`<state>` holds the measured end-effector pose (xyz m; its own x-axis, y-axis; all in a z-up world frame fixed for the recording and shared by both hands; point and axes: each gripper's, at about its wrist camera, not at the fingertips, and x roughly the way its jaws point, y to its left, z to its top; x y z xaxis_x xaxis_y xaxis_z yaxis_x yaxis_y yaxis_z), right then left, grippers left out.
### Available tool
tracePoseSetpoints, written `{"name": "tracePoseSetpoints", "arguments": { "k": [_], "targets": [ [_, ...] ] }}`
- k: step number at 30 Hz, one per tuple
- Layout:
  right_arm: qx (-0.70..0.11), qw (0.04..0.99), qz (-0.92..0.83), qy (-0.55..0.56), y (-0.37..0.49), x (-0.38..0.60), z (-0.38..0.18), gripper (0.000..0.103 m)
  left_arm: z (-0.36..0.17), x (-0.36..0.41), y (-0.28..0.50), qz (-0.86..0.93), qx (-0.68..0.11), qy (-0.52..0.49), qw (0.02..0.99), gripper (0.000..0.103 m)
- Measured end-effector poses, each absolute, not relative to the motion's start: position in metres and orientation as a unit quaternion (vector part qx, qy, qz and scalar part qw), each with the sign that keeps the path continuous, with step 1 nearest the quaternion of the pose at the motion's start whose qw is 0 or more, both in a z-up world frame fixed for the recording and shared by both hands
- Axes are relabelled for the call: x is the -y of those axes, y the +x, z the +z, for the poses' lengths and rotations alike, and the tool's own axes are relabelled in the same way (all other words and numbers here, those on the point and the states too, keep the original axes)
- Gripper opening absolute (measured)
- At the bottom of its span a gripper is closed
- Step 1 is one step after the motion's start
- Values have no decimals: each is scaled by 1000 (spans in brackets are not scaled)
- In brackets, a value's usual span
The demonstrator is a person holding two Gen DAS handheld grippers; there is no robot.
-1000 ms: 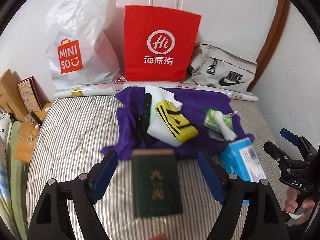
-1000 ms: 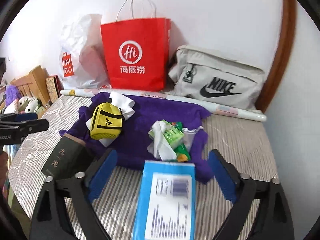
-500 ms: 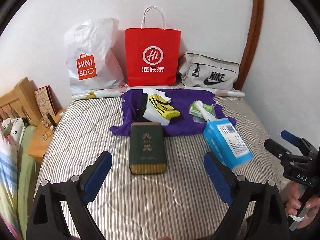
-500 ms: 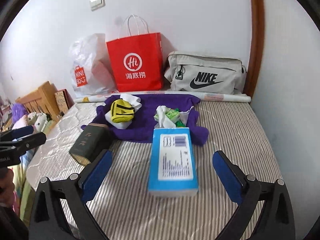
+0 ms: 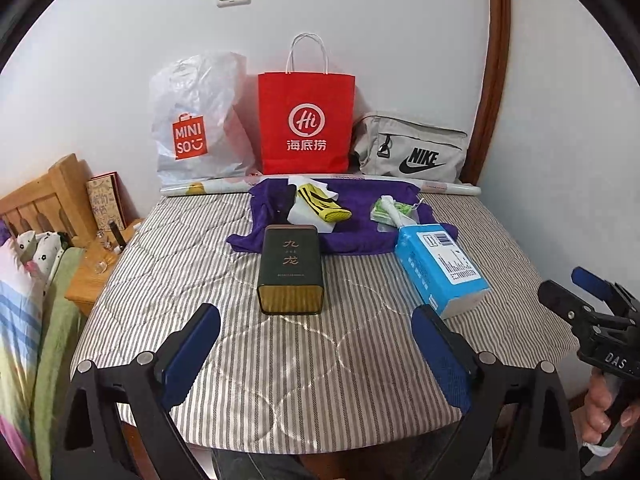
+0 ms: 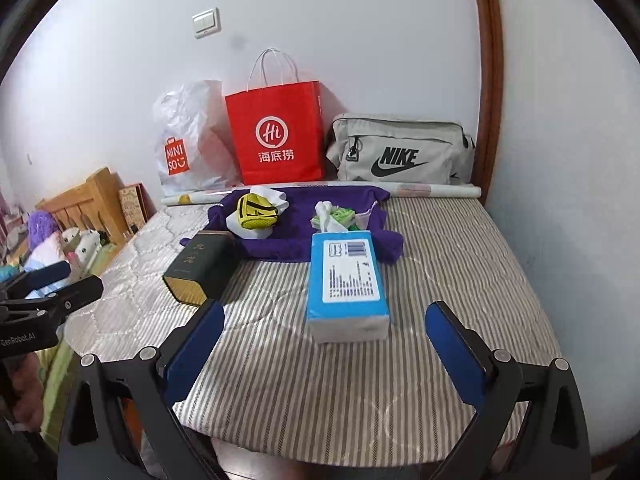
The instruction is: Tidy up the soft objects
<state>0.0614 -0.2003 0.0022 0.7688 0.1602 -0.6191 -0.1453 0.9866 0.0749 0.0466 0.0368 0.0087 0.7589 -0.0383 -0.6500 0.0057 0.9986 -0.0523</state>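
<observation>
A purple towel (image 5: 360, 236) lies at the far end of the striped bed (image 5: 320, 368). On it rest a yellow pouch (image 5: 324, 204) over a white cloth (image 5: 298, 216), and green packets with a white tissue (image 5: 394, 210). A dark green tin (image 5: 290, 268) and a blue tissue pack (image 5: 440, 272) lie in front of the towel. My left gripper (image 5: 316, 328) hangs short of the tin, its jaws opening with nothing between them. My right gripper (image 6: 326, 320) stands open just short of the tissue pack (image 6: 348, 280), holding nothing.
Against the wall stand a white plastic bag (image 5: 196, 120), a red paper bag (image 5: 306, 124) and a grey sports bag (image 5: 412, 152), with a paper roll (image 5: 448, 189) in front. A wooden headboard (image 5: 40, 200) and a bedside table (image 5: 92, 280) stand left. A white wall closes the right.
Both grippers have drawn back from the tin and the tissue pack, which now lie farther ahead. The left jaws have spread wider. More of the bed shows.
</observation>
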Motion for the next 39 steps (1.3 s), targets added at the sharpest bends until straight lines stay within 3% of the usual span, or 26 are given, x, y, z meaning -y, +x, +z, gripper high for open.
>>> {"name": "tracePoseSetpoints", "arguments": {
  "k": [39],
  "targets": [
    [-321,944,76,21,38,209,9,100,13,-27,29,-20,-341,-26,940,97]
  ]
}}
